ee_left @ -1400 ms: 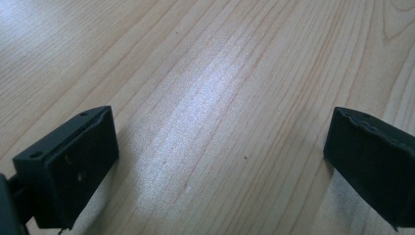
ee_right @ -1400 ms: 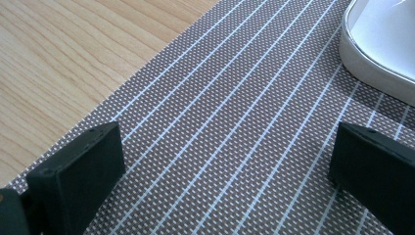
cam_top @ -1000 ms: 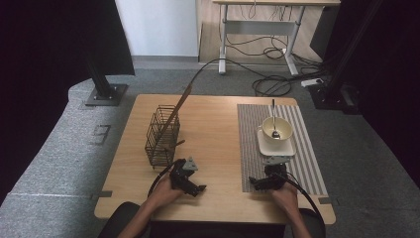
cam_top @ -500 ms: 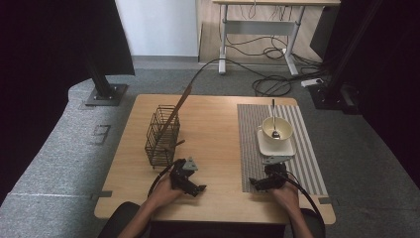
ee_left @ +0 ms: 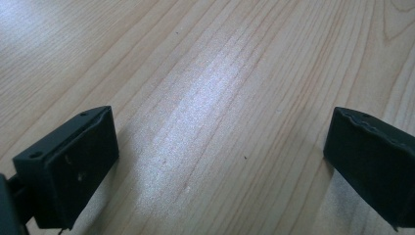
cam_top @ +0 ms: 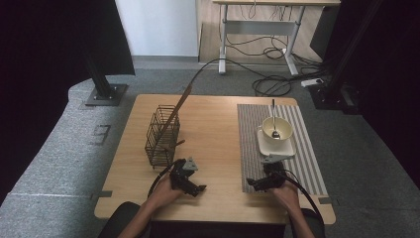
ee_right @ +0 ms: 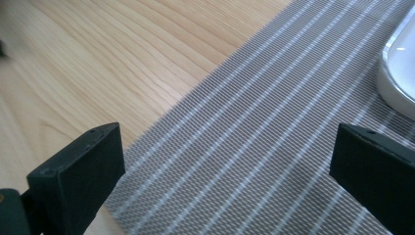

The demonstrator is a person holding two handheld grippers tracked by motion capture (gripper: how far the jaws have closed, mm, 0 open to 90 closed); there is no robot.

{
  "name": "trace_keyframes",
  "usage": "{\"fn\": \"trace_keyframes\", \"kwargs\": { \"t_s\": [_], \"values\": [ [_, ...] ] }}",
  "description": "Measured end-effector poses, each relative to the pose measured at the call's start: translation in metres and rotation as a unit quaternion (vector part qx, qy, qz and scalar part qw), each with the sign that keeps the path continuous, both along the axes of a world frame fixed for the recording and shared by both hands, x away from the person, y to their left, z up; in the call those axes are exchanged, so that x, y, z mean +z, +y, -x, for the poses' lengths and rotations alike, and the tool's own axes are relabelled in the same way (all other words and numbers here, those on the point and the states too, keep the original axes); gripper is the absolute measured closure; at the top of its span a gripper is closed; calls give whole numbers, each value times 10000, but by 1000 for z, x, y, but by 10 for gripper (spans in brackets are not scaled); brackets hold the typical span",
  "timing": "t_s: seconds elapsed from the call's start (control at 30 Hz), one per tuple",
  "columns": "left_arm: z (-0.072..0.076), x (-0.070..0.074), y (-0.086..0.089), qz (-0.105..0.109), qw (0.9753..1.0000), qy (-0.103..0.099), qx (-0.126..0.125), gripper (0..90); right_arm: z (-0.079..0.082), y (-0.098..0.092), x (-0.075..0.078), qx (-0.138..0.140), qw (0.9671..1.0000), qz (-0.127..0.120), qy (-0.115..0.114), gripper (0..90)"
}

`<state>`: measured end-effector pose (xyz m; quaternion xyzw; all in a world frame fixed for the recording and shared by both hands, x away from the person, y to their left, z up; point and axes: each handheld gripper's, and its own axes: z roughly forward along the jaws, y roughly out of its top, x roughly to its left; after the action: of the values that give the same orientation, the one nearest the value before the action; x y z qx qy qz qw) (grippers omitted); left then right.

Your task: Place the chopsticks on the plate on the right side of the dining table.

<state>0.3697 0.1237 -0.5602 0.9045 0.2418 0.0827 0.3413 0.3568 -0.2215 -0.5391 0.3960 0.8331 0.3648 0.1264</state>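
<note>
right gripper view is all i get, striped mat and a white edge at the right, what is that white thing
Observer: It is a square white plate on the mat, with a cream cup standing on it.
Operator: anything in the cup
Observer: A spoon stands in it, handle pointing away from the person.
Operator: where is the other tool
Observer: The left tool is open, low over bare wood near the front of the table, just in front of a wire basket.
</note>
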Motion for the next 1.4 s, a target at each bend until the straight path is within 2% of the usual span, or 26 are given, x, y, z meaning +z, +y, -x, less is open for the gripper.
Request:
{"fn": "trace_keyframes", "kwargs": {
  "t_s": [0.17,0.27,0.47,0.67,0.87,1.2,1.27,1.4],
  "values": [
    [0,0,0,-1,10000,0,2,0,0,7,9,141,9999,-76,-3,0],
    [0,0,0,-5,10000,-6,-4,0,0,12,16,233,9997,-10,-35,0],
    [0,0,0,9,10000,-1,13,0,-2,20,25,366,9993,-28,-24,0],
    [0,0,0,11,10000,-2,14,0,-6,24,34,378,9988,-310,55,0],
    [0,0,0,12,10000,1,13,0,-11,28,50,385,9978,-535,99,21],
    [0,0,0,8,10000,6,17,0,-20,44,72,562,9974,-444,67,25],
    [0,0,0,1,10000,10,14,0,-21,49,76,594,9970,-491,-2,25],
    [0,0,0,-2,10000,11,10,0,-25,57,82,688,9964,-495,48,25]
  ]
}}
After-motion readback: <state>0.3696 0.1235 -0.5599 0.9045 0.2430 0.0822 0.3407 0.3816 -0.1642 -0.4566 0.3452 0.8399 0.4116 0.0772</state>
